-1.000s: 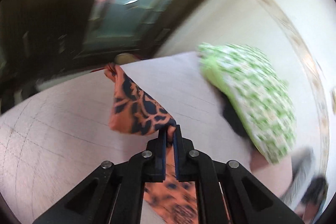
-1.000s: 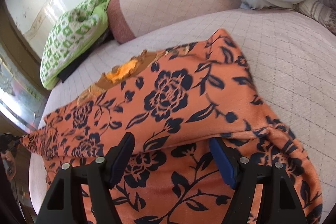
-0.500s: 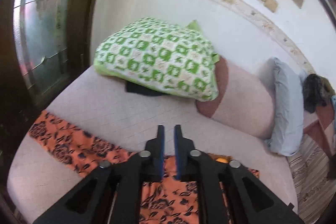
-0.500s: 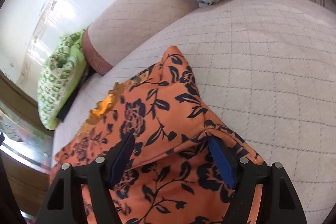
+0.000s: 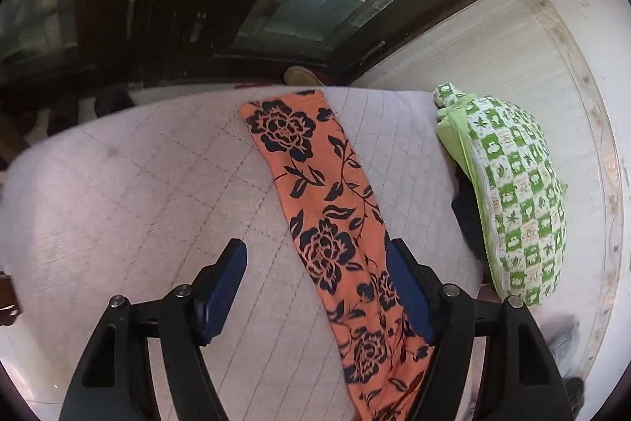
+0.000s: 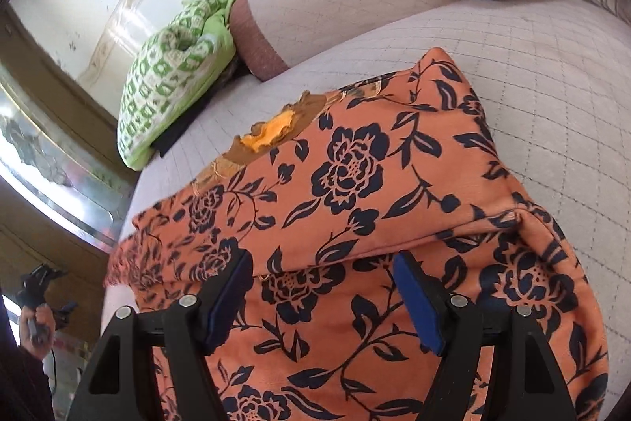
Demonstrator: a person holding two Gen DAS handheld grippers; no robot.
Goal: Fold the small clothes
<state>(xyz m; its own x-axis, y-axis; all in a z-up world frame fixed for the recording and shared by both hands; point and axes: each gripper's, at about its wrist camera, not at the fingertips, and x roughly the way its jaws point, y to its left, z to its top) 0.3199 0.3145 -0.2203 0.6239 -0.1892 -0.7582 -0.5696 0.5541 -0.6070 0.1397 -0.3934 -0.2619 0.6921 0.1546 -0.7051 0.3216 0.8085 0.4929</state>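
Quilted bed (image 5: 130,192) under me, orange floral garment (image 6: 355,184) spread on it, one sleeve reaching the bed's far edge. Left gripper (image 5: 315,287) and right gripper (image 6: 321,296) hover above it, fingers apart, holding nothing. Best pinch the sleeve end, fold inward squarely.

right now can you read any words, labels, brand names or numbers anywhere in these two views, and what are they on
None: no readable text shows in either view.
Orange floral garment: only a dark flower and leaf print, no label in sight.
Green and white pillow: squares with small leaf-like motifs, no letters that can be made out.
Left gripper and right gripper: plain black arms and blue pads, no markings.
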